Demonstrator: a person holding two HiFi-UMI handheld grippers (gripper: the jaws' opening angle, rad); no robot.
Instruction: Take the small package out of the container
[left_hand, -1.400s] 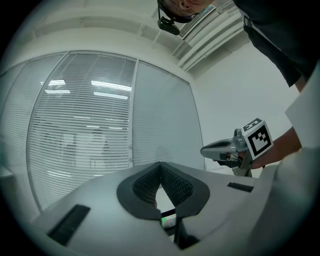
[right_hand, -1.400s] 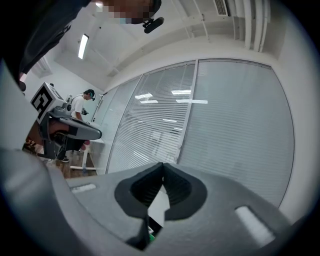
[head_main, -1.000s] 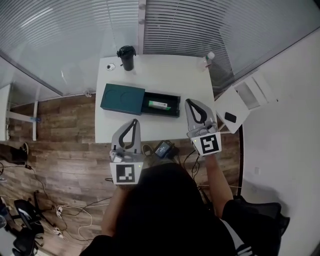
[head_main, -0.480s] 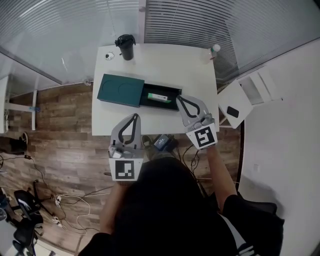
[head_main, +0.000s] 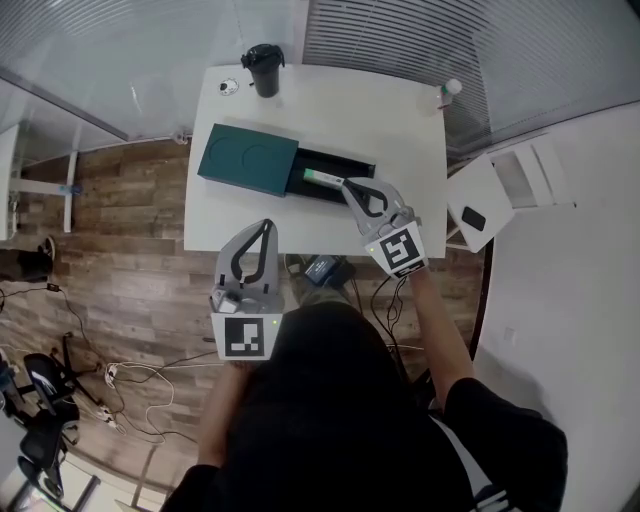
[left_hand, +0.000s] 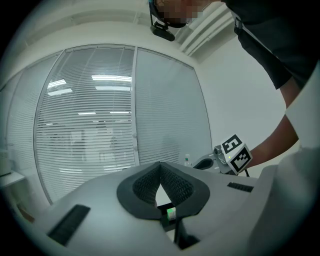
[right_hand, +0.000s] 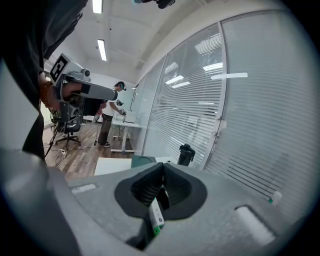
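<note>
Nearest, short of the container (head_main: 250, 160), the left gripper (head_main: 266, 226) hangs with its jaws pressed together, empty. The right gripper (head_main: 347, 184), likewise closed on nothing, points into the container's pulled-out tray, just beside the small package (head_main: 318, 178) lying there.

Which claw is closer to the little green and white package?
Right. The right claw has its tip beside the small package in the open container; the left claw hangs back at the near edge of the table.
</note>
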